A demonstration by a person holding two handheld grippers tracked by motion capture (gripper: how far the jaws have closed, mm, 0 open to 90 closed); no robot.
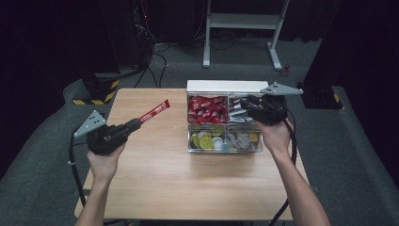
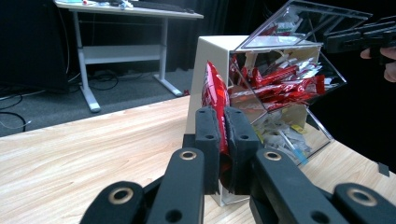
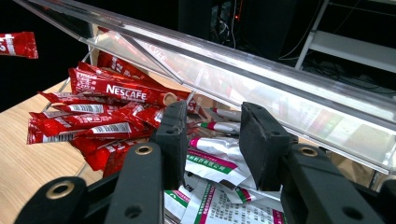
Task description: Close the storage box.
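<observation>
Wooden bench (image 1: 160, 179), light grain, on grey floor. Clear organiser box (image 1: 225, 147) w/ four compartments, toward far right part of bench; white back panel along far edge. Hinged clear lid (image 3: 261, 74) raised over box in right gripper view. Far-left compartment of box: pile of red Nescafe sticks (image 3: 98, 109). Far-right compartment: silver/white sachets (image 3: 215, 161) w/ green and pink print. Near-left compartment: round green and white pods (image 1: 206, 140). Near-right: mixed small packets, contents hard to tell.

Left gripper (image 2: 223, 140) held above bench, well left of box, pointing toward box; fingers clamped on one red stick (image 1: 155, 111), stick poking out past tips, angled up toward box's far-left corner. Right gripper (image 1: 248, 104) over box's far-right compartment, at raised lid; fingers parted, nothing between them, sachets visible through gap. Hand (image 1: 275, 136) behind right gripper, just right of box.
</observation>
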